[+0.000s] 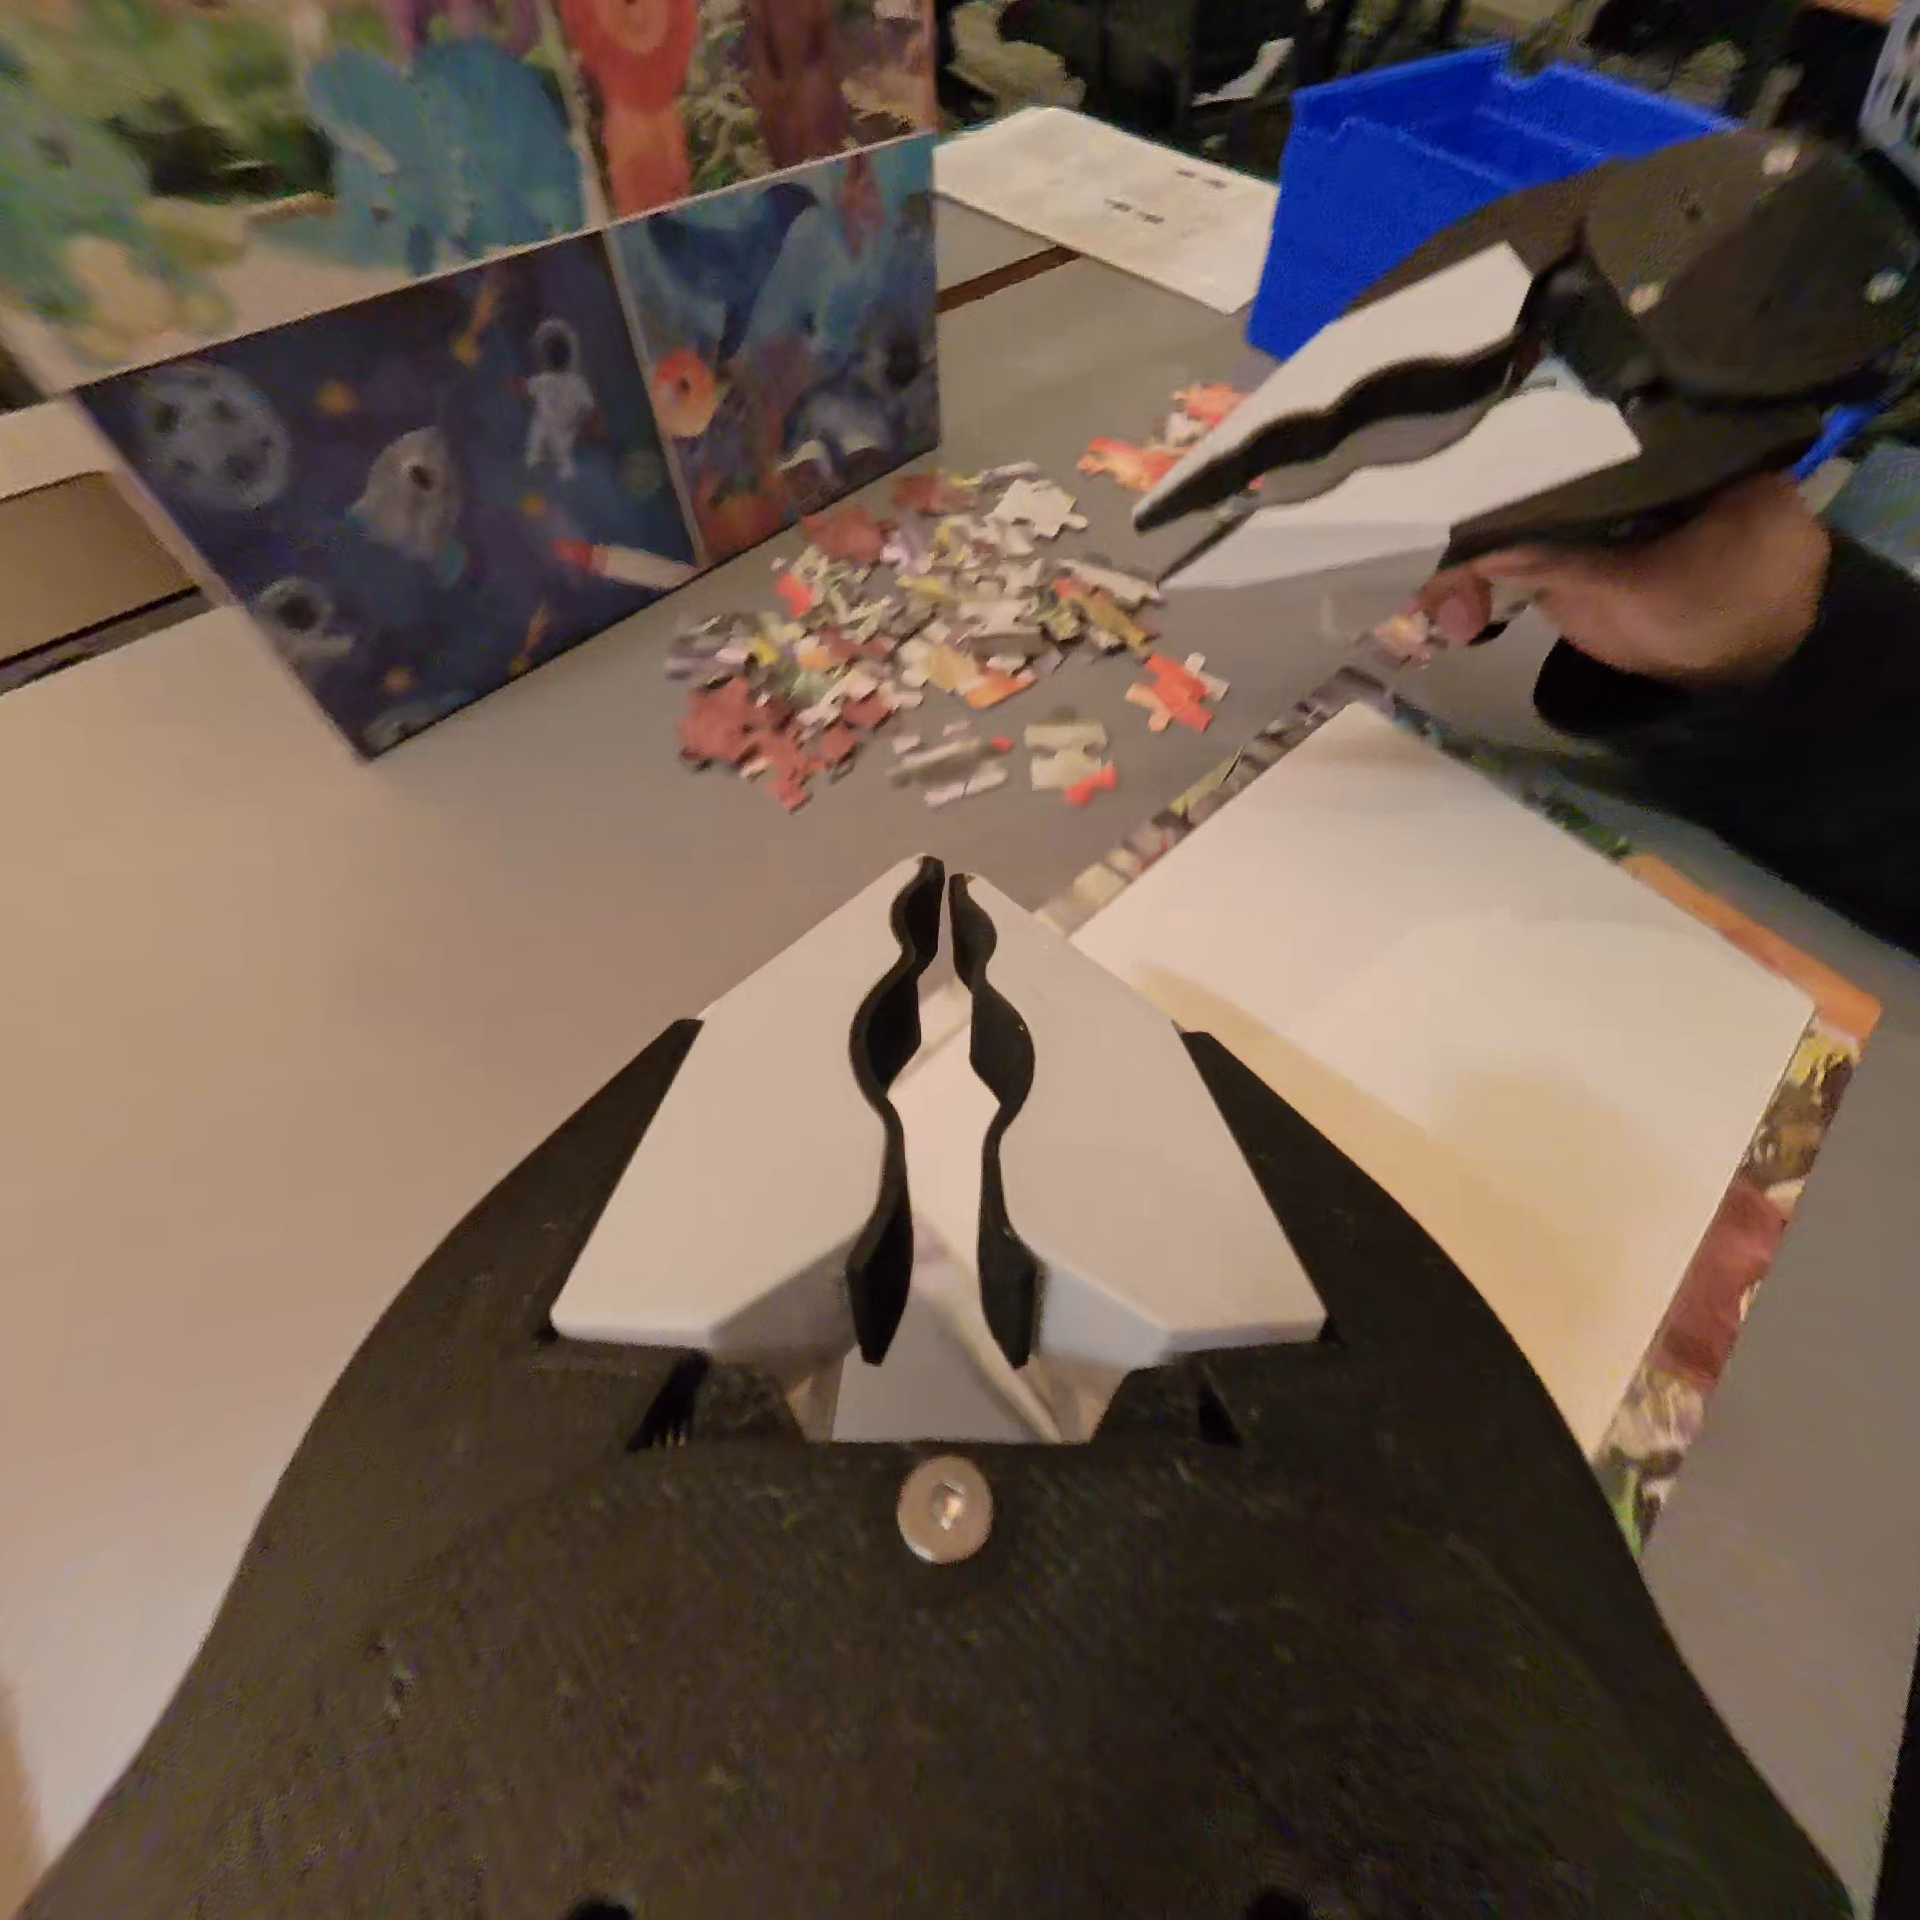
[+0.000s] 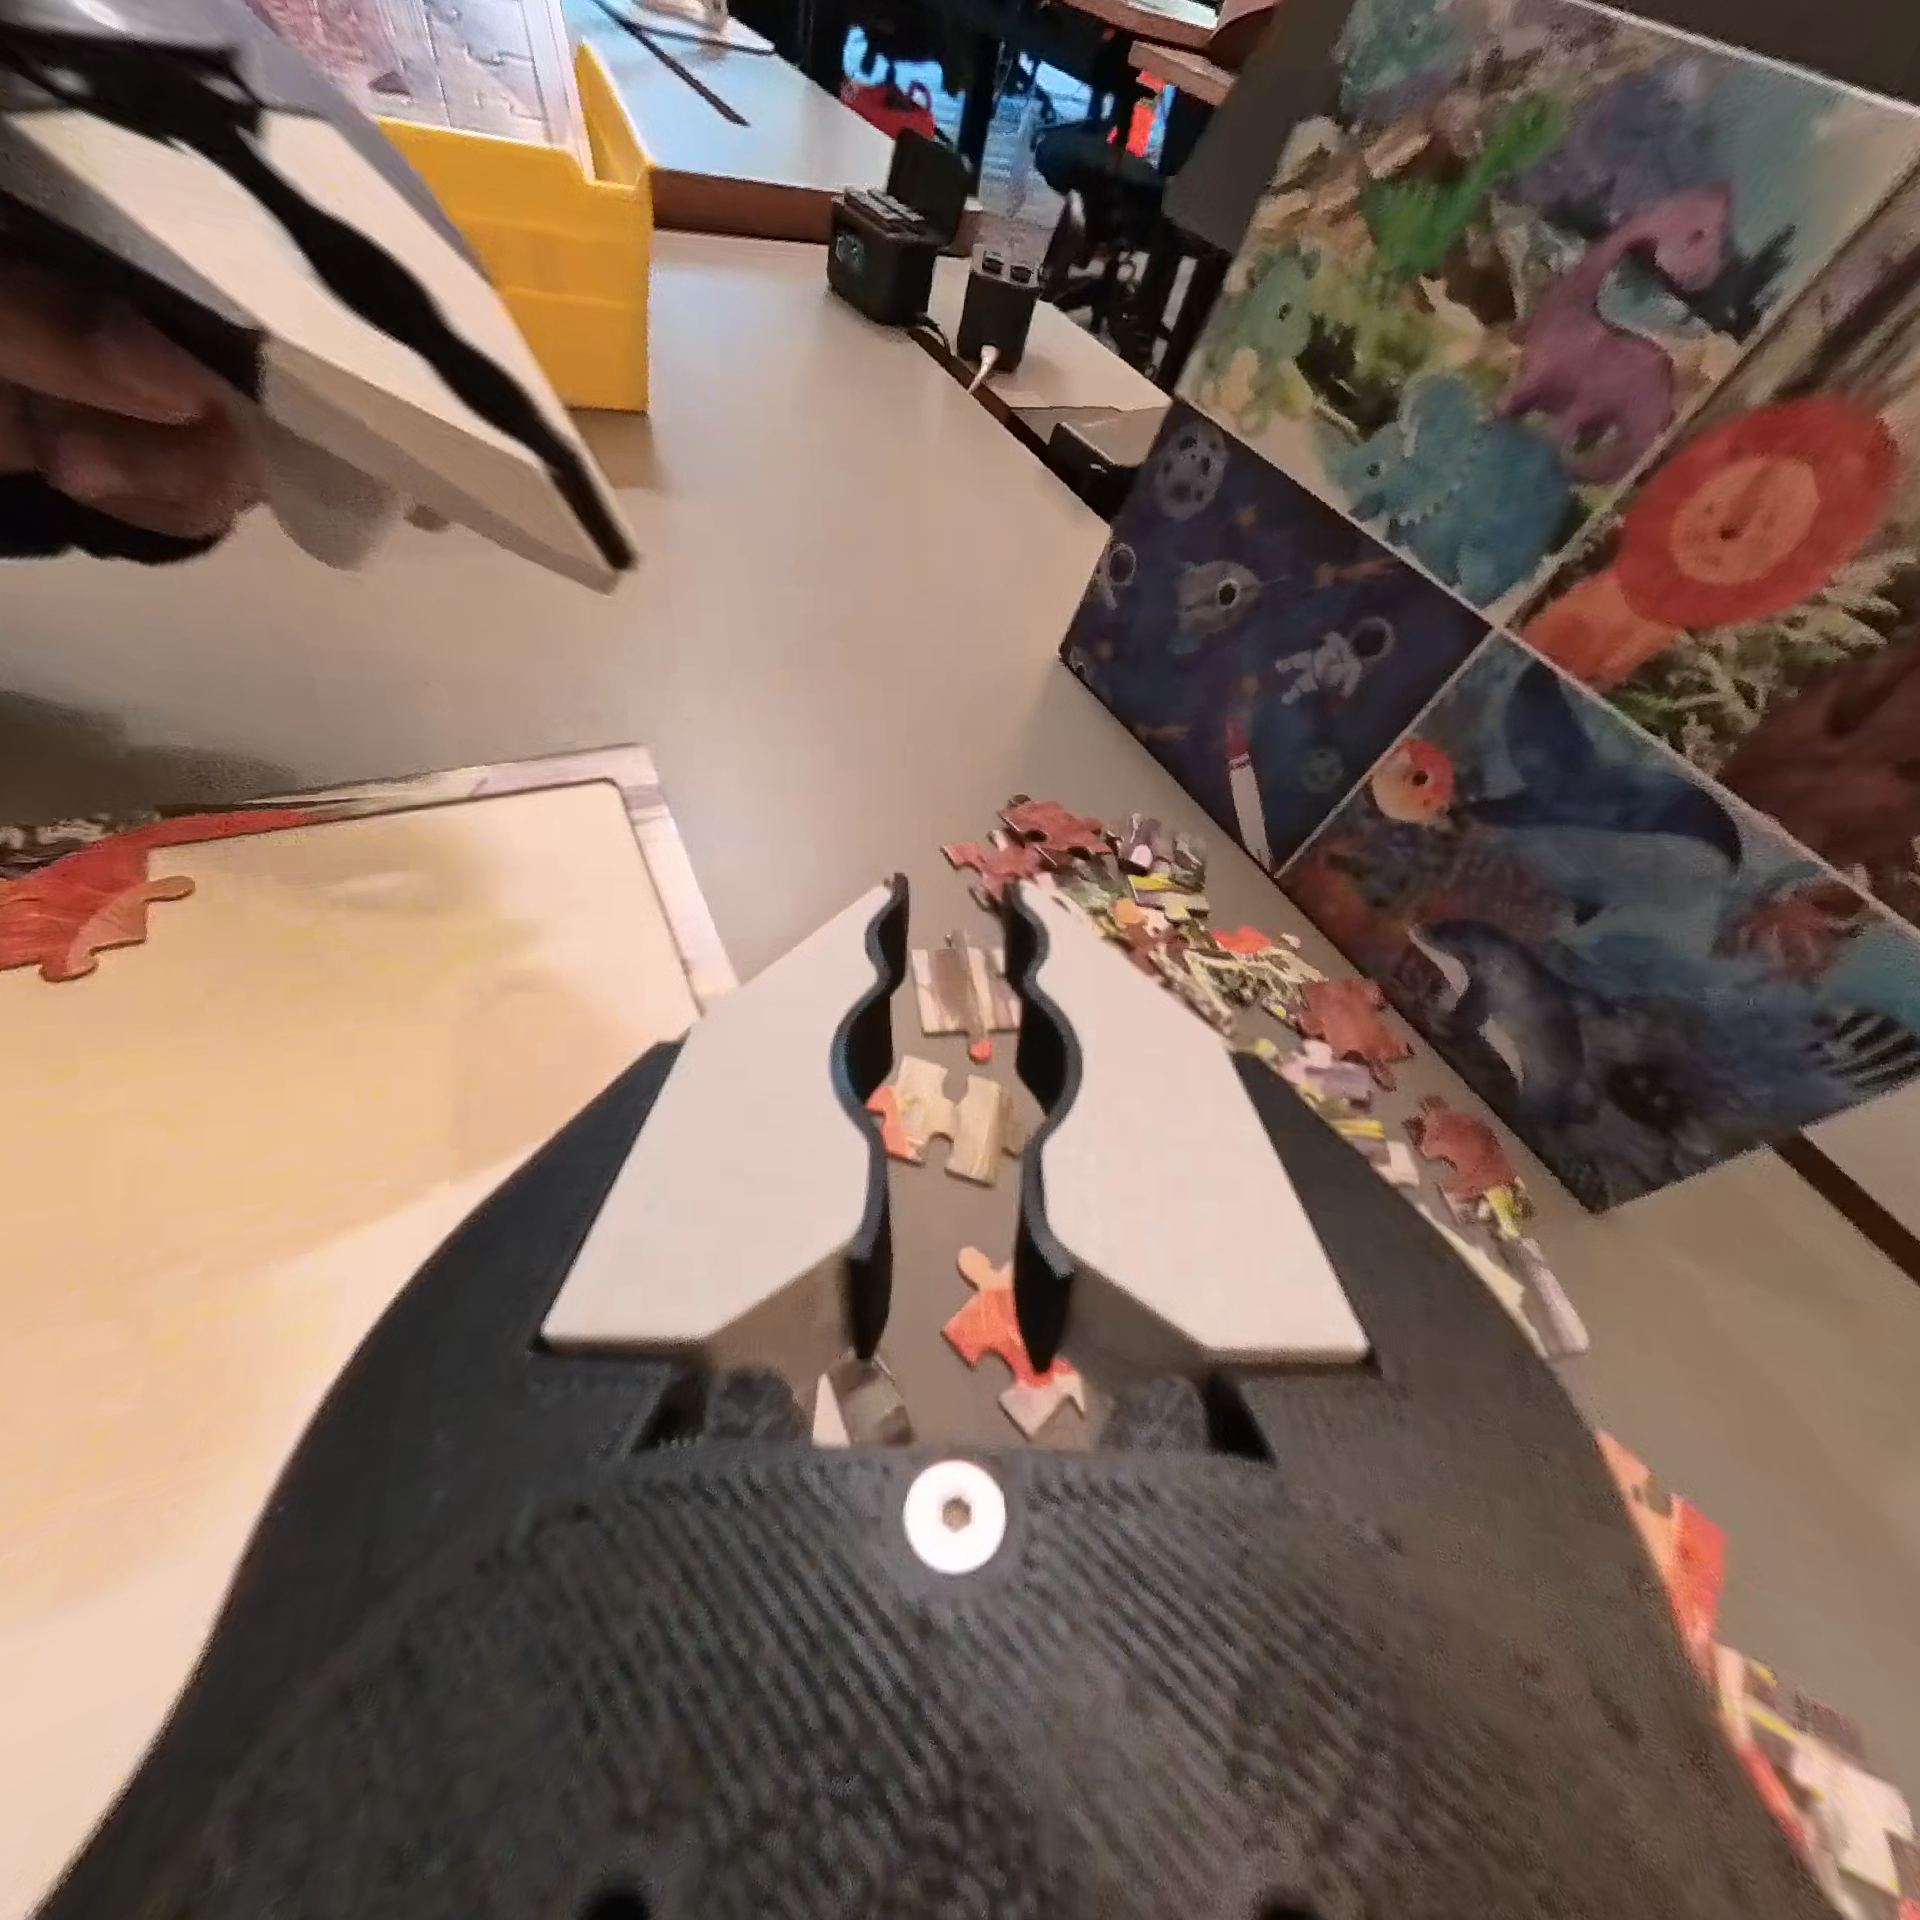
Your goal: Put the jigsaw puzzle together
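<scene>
Loose jigsaw pieces (image 1: 914, 623) lie in a heap on the grey table; in the right wrist view the heap (image 2: 1195, 956) runs along the foot of the box. The white puzzle board (image 1: 1434, 997) with its printed border lies to the right. In the right wrist view the board (image 2: 312, 1039) has joined red pieces (image 2: 83, 904) at its far left edge. My left gripper (image 1: 940, 868) is shut and empty, above the board's near corner. My right gripper (image 2: 956, 899) is open a little and empty, hovering over a few single pieces (image 2: 951, 1117). It also shows in the left wrist view (image 1: 1153, 540), above the heap.
A picture-covered puzzle box (image 1: 468, 468) stands behind the heap. A blue bin (image 1: 1455, 156) and a paper sheet (image 1: 1122, 197) lie beyond. In the right wrist view a yellow bin (image 2: 561, 239) and black chargers (image 2: 894, 249) stand at the back, and the left gripper (image 2: 613, 551) is at upper left.
</scene>
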A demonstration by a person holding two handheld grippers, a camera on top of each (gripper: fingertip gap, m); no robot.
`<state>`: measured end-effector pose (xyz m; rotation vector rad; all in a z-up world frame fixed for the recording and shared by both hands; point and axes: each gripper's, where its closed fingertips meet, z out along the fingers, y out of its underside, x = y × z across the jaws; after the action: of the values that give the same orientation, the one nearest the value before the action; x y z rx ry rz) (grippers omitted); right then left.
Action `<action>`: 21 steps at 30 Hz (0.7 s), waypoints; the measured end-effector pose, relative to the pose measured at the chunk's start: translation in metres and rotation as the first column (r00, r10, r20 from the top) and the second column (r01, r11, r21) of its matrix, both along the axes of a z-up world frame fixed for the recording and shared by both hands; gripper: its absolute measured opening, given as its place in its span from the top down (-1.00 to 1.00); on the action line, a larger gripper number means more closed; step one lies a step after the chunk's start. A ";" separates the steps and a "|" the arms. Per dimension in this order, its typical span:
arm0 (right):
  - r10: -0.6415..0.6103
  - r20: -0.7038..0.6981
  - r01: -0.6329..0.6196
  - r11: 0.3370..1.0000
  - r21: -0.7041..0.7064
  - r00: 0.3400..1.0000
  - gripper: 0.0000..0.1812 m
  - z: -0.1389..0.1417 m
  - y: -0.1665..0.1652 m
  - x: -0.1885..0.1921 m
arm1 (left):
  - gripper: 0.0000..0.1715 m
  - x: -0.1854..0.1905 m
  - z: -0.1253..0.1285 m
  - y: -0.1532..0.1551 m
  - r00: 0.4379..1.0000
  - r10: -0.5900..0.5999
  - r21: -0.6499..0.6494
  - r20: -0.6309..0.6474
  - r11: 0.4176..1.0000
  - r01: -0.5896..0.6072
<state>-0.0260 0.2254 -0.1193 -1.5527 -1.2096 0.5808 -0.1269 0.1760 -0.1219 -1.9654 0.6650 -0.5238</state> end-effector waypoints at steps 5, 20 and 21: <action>-0.072 -0.075 0.066 0.994 -0.083 0.995 0.53 0.003 0.018 0.018 | 1.00 0.040 -0.018 0.043 0.992 -0.123 -0.076 0.037 0.989 0.125; -0.229 -0.072 0.229 0.973 -0.013 0.971 0.44 0.001 0.044 0.051 | 0.67 0.017 -0.029 0.046 0.994 -0.072 0.048 0.076 0.996 0.069; -0.241 -0.105 0.242 0.970 0.000 0.965 0.52 0.008 0.047 0.058 | 0.61 0.018 -0.032 0.047 0.994 -0.072 0.027 0.083 0.997 0.070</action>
<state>0.0320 0.2723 -0.1116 -1.6097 -0.9265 0.4857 -0.1090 0.2226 -0.1543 -1.8920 0.6875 -0.6355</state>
